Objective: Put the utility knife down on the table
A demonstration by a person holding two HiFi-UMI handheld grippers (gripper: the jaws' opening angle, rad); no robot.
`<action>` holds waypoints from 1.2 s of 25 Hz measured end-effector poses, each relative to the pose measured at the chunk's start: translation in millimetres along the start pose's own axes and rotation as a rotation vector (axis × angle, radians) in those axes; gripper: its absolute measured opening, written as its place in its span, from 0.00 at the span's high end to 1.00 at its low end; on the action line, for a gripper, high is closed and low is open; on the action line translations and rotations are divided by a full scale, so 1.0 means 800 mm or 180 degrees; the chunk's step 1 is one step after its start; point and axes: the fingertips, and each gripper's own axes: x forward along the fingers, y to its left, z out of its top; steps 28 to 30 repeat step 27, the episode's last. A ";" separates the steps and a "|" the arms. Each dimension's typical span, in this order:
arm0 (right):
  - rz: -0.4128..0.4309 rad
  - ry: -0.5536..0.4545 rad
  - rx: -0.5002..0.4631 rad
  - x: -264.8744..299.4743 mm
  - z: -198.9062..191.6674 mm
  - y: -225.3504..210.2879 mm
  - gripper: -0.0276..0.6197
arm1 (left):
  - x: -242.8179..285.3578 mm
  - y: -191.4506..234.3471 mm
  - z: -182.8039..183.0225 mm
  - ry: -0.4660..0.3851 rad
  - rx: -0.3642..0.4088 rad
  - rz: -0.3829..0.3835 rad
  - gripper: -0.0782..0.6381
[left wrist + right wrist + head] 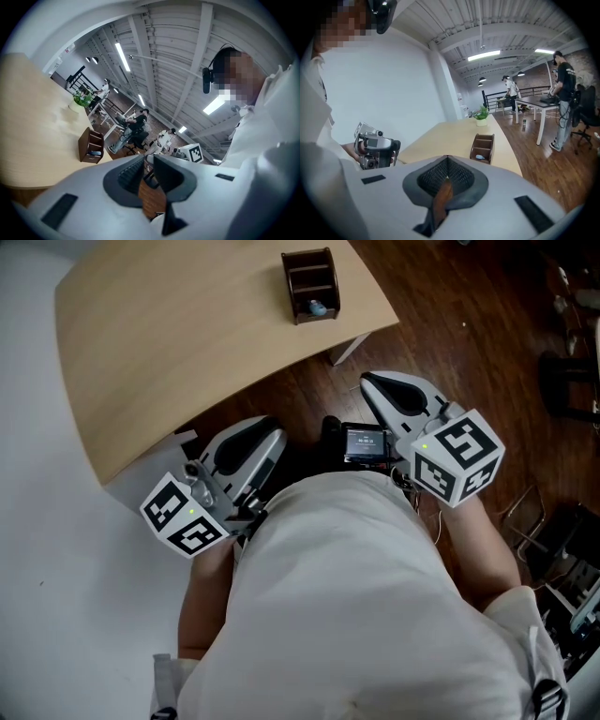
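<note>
Utility knife may be the small blue item [317,307] inside the brown organizer [289,287], though that is unsure; it sits well apart from both grippers. Right gripper [367,382] has its jaws together and empty, while left gripper [274,432] shows a narrow gap with nothing between its jaws.

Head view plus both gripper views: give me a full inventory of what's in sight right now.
table: one, light wood, upper left in head view
desk organizer: one, dark brown, on the table
small item: one, blue, inside the desk organizer
potted plant: one, green, table's far end
floor: dark wood, right of the table
people: several, distant background
utility knife: none in view
screen device: one, black, centre of head view
left gripper: white, jaws slightly apart, empty
right gripper: white, jaws shut, empty
</note>
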 end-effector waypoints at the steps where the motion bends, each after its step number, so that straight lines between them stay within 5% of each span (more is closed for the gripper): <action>1: -0.0007 -0.0025 -0.0001 0.004 0.000 0.002 0.95 | -0.003 0.004 -0.001 -0.0005 0.0020 -0.0021 0.80; 9: -0.0066 -0.0087 -0.0033 0.038 -0.015 -0.009 0.95 | 0.010 0.051 -0.025 -0.0003 -0.0011 -0.0234 0.80; 15: -0.0076 -0.0125 -0.0061 -0.003 -0.024 -0.015 0.95 | 0.026 0.017 -0.044 0.0001 -0.0015 -0.0270 0.80; 21: -0.0061 -0.0184 0.0011 -0.047 0.020 0.009 0.95 | 0.012 -0.041 -0.005 0.0095 -0.0011 -0.0235 0.80; 30: -0.0141 -0.0205 -0.0041 -0.043 0.038 0.038 0.95 | -0.019 -0.047 0.009 0.0114 0.0013 -0.0320 0.80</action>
